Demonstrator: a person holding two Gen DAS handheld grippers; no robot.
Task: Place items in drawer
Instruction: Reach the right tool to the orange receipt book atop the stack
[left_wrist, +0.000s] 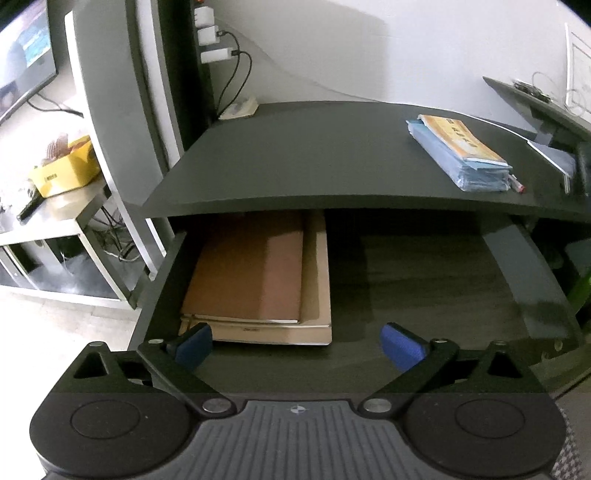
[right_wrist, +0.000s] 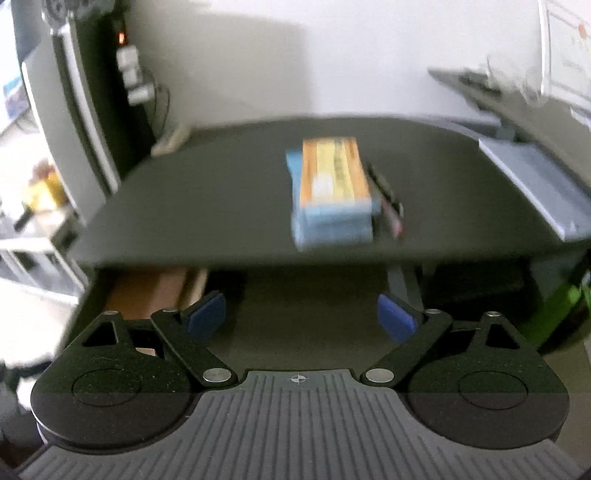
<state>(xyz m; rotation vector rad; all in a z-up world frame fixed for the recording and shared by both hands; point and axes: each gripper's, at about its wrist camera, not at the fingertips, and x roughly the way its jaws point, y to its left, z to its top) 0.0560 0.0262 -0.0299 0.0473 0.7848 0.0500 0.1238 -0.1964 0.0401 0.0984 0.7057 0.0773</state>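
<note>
Both grippers, left gripper (left_wrist: 297, 341) and right gripper (right_wrist: 301, 314), hung empty, fingers apart, over the open drawer (left_wrist: 406, 280). The blue book stack (right_wrist: 332, 195) sat near the desk's (right_wrist: 184, 206) front edge. Best bet: clamp it across its narrow sides, squarely.

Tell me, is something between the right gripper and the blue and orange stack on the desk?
Nothing visible. The right gripper is open, and only bare desk top lies before the stack. A pen lies beside the stack.

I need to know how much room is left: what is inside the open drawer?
The drawer holds brown notebooks stacked at its left; the right part is bare. Its back, under the desk top, is hidden.
</note>
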